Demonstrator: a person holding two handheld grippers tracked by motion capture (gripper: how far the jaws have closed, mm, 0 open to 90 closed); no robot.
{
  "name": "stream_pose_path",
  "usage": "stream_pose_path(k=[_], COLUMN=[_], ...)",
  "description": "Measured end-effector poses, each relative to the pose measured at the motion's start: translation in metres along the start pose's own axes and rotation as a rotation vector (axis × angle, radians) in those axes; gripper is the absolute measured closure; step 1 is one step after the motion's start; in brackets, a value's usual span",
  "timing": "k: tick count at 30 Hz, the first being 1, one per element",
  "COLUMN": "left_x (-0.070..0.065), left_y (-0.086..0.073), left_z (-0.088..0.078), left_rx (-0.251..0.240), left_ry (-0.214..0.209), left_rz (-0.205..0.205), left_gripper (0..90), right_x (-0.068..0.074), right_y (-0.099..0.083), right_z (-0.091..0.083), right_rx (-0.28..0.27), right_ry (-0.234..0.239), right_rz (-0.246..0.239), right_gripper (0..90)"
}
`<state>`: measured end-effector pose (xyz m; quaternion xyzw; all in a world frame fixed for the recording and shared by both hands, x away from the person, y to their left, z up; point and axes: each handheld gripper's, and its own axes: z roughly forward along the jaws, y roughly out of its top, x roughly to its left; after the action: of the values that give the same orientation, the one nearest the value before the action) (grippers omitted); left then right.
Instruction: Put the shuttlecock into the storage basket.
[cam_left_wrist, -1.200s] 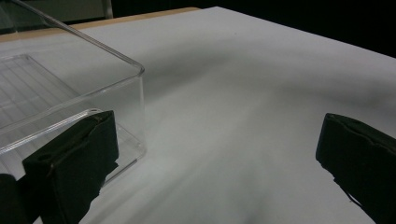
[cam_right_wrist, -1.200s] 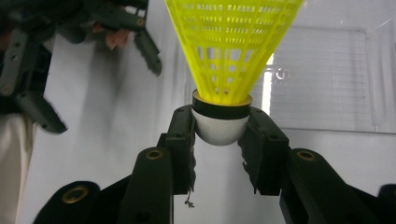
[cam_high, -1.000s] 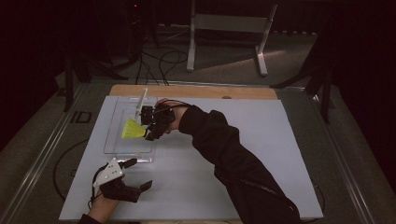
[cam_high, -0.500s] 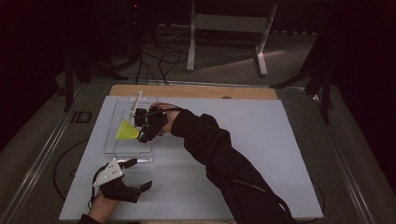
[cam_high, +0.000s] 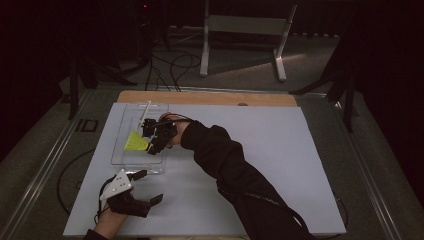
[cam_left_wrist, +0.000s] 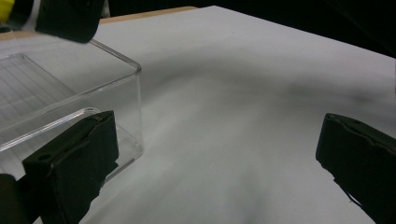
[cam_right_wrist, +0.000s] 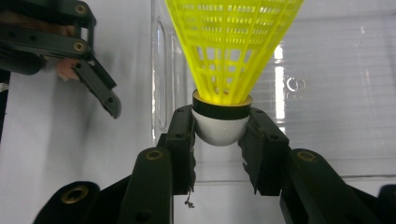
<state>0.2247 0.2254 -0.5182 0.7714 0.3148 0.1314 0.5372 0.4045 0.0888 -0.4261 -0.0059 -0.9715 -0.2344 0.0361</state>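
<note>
A yellow shuttlecock (cam_right_wrist: 229, 56) with a white cork head is held at the cork by my right gripper (cam_right_wrist: 221, 133), which is shut on it. Its skirt points away over a clear plastic box (cam_right_wrist: 327, 116). In the high view the shuttlecock (cam_high: 135, 141) sits over the clear box (cam_high: 120, 159) with the right gripper (cam_high: 150, 144) at its right side. I cannot tell whether it touches the box floor. My left gripper (cam_high: 148, 186) rests open on the table at the box's near corner. In the left gripper view, the left gripper (cam_left_wrist: 215, 158) holds nothing, with the box corner (cam_left_wrist: 133, 74) beside one jaw.
The white table top (cam_high: 260, 130) spreads wide to the right of the box, with a wooden strip (cam_high: 210, 98) along its far edge. A metal stand (cam_high: 240, 30) and cables lie on the dark floor beyond. The right sleeve (cam_high: 235, 170) crosses the table's middle.
My right gripper has sunk with the shuttlecock toward the clear box and shifted slightly left. The left gripper has stayed where it was.
</note>
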Motion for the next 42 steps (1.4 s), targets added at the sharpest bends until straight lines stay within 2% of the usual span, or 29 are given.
stream_pose_path(k=[5, 11, 15, 17, 26, 42], left_x=[0.0, 0.0, 0.0, 0.0, 0.0, 0.0], left_y=[0.0, 0.0, 0.0, 0.0, 0.0, 0.0], left_z=[0.0, 0.0, 0.0, 0.001, 0.001, 0.002], left_rx=[0.0, 0.0, 0.001, 0.004, 0.006, 0.011], left_ry=[-0.001, -0.003, -0.005, -0.006, -0.008, -0.004], left_rz=[-0.002, -0.003, -0.003, -0.003, -0.003, -0.002], left_gripper=[0.3, 0.4, 0.4, 0.4, 0.4, 0.4], right_x=[-0.004, -0.005, -0.005, -0.005, -0.006, -0.003], right_y=[-0.002, -0.004, -0.004, -0.004, -0.005, -0.005], right_z=[0.007, 0.017, 0.02, 0.021, 0.022, 0.01], right_rx=[-0.006, 0.008, 0.014, 0.022, 0.043, 0.029], right_ry=[0.007, 0.03, 0.023, 0.039, 0.041, 0.019], right_rz=[0.038, 0.044, 0.055, 0.07, 0.086, 0.129], right_gripper=[65.9, 65.8, 65.7, 65.7, 64.4, 21.2])
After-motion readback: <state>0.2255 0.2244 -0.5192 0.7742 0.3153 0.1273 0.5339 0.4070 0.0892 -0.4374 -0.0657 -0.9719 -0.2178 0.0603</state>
